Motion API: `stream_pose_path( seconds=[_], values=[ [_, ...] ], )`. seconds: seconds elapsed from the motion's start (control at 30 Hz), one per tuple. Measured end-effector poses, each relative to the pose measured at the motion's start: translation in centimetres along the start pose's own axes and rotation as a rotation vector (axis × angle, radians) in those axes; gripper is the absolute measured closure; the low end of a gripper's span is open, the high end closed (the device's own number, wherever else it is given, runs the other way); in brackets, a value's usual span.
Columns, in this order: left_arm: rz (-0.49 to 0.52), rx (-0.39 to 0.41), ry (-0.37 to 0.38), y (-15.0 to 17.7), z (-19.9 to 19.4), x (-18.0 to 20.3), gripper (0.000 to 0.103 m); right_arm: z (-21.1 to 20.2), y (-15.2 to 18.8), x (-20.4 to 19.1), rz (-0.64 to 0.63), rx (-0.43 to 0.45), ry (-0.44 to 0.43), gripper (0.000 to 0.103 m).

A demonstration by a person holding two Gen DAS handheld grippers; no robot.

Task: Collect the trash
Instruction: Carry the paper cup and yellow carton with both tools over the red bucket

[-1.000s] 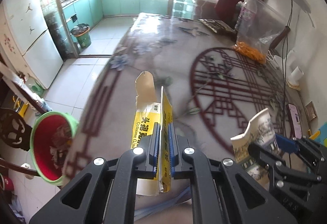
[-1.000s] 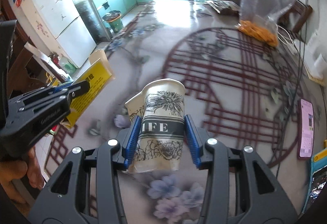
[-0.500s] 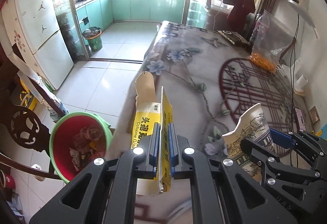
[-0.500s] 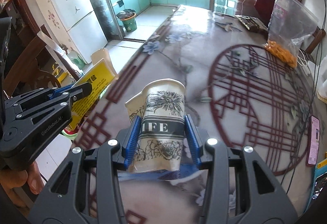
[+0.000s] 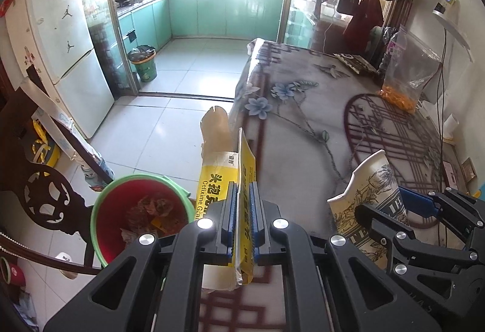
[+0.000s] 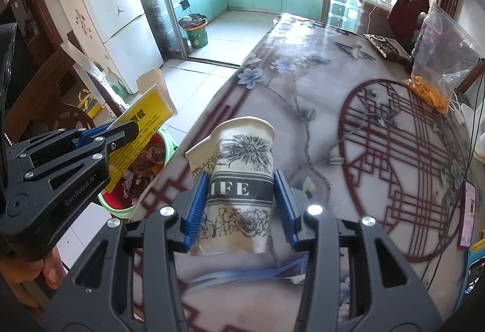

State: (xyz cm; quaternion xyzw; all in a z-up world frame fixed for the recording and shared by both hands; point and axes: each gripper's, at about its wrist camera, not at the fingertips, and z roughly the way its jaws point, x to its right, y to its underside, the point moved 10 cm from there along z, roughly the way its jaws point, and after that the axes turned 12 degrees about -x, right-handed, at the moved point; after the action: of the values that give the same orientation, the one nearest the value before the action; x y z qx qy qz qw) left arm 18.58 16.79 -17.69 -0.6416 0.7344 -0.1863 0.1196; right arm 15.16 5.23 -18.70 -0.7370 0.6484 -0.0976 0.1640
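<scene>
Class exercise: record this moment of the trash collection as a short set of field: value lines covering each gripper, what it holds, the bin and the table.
left gripper: shut on flattened yellow box
right gripper: shut on crushed paper cup
bin: red bucket with green rim, on the floor beside the table, already holds trash
table: floral cloth
also on table: plastic bag of orange pieces

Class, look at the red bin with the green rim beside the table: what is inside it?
The bin holds crumpled paper scraps and brownish rubbish over its red bottom. The left gripper and its yellow box cover the bin's near right edge, so that part stays hidden.
</scene>
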Motion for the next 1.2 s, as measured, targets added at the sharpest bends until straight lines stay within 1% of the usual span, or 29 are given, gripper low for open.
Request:
stream_pose_path(
  seconds=[0.17, 0.57, 1.2],
  values=[
    [-0.011, 0.007, -0.012, -0.1, -0.2, -1.9, 0.097, 0.2, -0.6, -1.6, -0.015, -0.001, 0.003, 0.06],
    [-0.073, 0.011, -0.033, 0.0, 0.0, -6.4, 0.097, 1.0, -2.0, -5.5, -0.077, -0.008, 0.0, 0.06],
    [-0.183, -0.021, -0.085, 0.9, 1.2, -12.8, 0.097, 3.3, -4.0, -10.9, -0.183, -0.038, -0.033, 0.06]
  ],
)
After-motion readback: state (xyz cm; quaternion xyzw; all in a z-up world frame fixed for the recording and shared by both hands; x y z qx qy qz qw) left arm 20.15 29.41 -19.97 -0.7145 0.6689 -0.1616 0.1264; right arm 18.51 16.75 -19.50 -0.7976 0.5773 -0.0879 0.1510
